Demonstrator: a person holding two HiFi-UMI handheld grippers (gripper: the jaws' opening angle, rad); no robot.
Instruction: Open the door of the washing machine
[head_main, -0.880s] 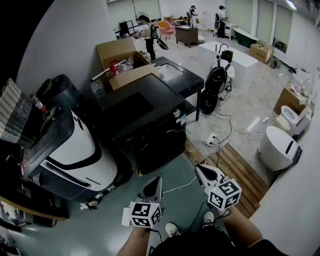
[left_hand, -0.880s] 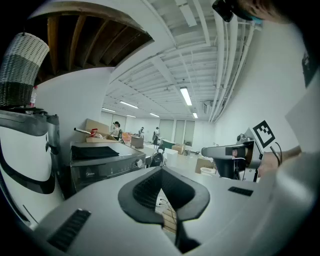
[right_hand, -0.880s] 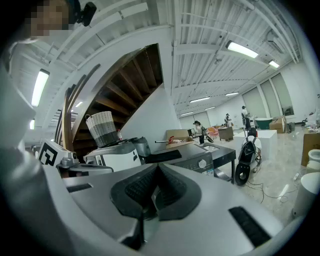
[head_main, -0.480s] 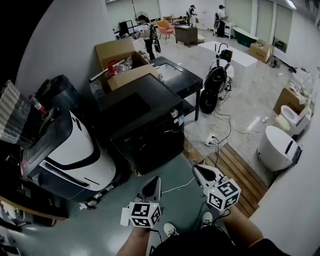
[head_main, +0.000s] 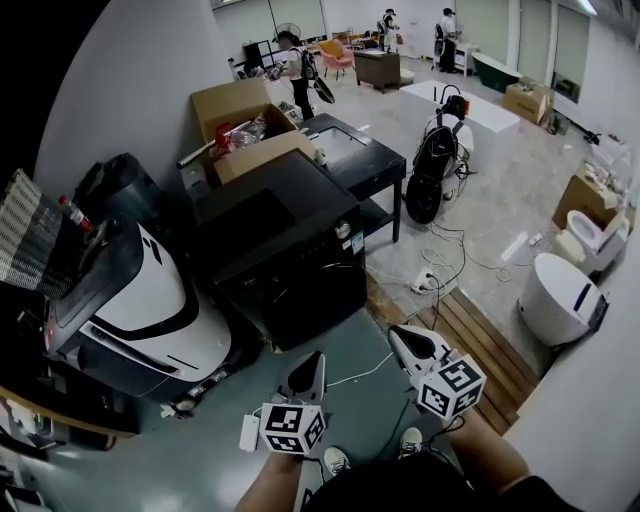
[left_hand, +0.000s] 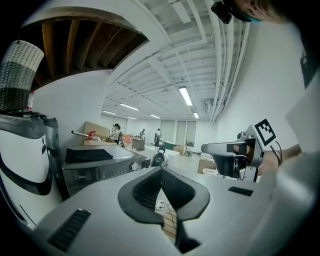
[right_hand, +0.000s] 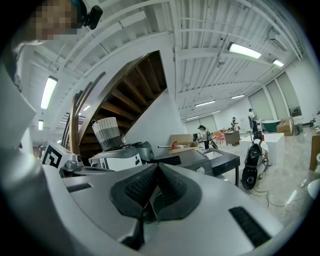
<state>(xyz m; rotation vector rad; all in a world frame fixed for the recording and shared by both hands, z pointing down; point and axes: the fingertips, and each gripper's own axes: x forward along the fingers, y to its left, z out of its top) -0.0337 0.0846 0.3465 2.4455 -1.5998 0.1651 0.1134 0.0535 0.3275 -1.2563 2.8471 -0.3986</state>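
In the head view, the black washing machine (head_main: 285, 235) stands on the floor (head_main: 215, 440) against the wall, between a white appliance (head_main: 150, 300) on its left and a black desk (head_main: 360, 155) behind it. Its door (head_main: 325, 290) lies flat in the dark front face, toward the person. A cardboard box (head_main: 240, 120) sits behind the machine. The left hand-held gripper (head_main: 314, 360) and the right hand-held gripper (head_main: 398, 337) are held low in the picture, side by side, both well apart from the machine and touching nothing. Wooden decking (head_main: 475, 340) lies to the right of them.

In the left gripper view, the jaws are clenched together with nothing between them. The washing machine's control panel and knob (left_hand: 133, 165) show beyond them on the left, and a woven basket (left_hand: 17, 75) stands higher up. The right hand-held gripper shows at the right.

In the right gripper view, the jaws are likewise clenched on nothing. The washing machine stands ahead past the jaw tips, with the basket to its left.
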